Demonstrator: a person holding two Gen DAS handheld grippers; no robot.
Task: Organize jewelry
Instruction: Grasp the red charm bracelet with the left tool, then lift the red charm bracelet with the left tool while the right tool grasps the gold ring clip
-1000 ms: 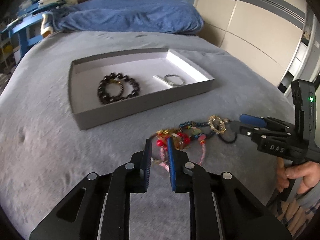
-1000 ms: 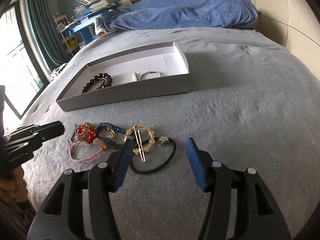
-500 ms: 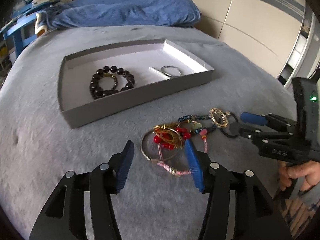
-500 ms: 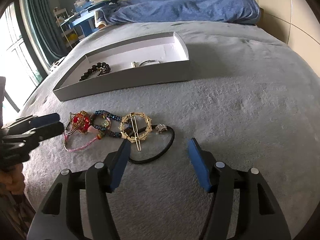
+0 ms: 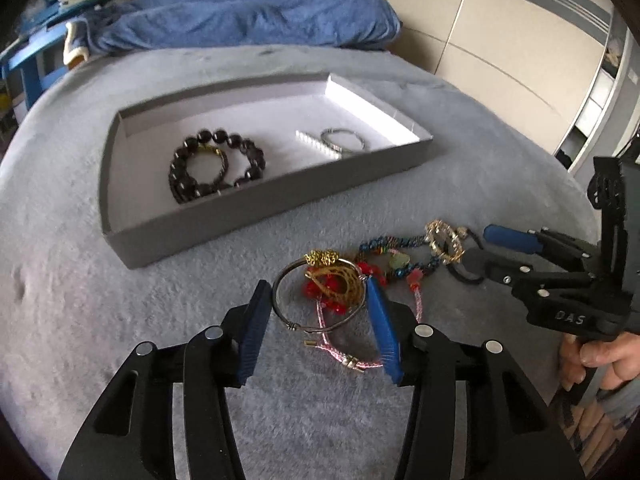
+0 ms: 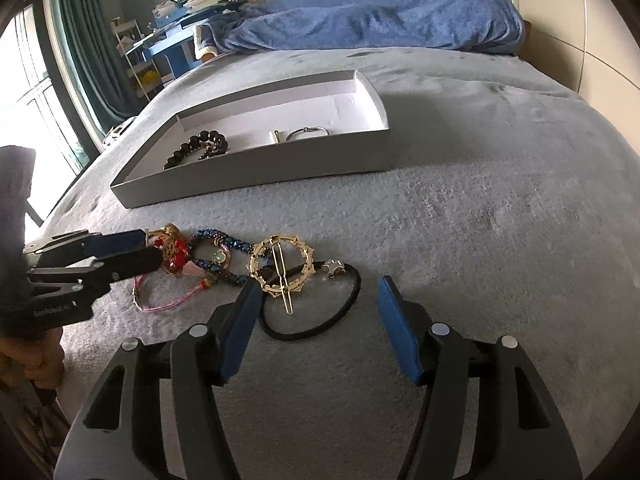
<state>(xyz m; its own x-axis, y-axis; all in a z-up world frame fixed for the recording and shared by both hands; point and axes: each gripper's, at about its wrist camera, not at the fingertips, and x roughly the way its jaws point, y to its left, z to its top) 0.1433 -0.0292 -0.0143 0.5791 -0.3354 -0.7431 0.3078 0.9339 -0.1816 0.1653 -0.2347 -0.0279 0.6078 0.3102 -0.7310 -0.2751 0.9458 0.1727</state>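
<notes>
Lying across the grey bedspread [image 6: 500, 208], a row of jewelry sat in front of a shallow grey tray [image 5: 256, 208], apart from its near wall. The tray held a dark bead bracelet [image 5: 216, 164] and a thin silver bangle [image 5: 342, 140]; from the right wrist view the near wall cut off part of both. A blue duvet [image 6: 380, 12] was heaped at the far end.

The wire bangle [image 5: 288, 304] overlapped a gold and red ornament [image 5: 332, 284] and a pink cord [image 5: 340, 344], so their edges were hard to separate. Beside them lay a blue beaded strand [image 6: 224, 248], a gold hair clip [image 6: 280, 264] and a black hair tie [image 6: 316, 320].

The left gripper [image 5: 318, 320] was low, its fingers spread wide on either side of the wire bangle, gripping nothing. The right gripper [image 6: 316, 320] hung over the hair tie, fingers likewise wide apart and empty.
</notes>
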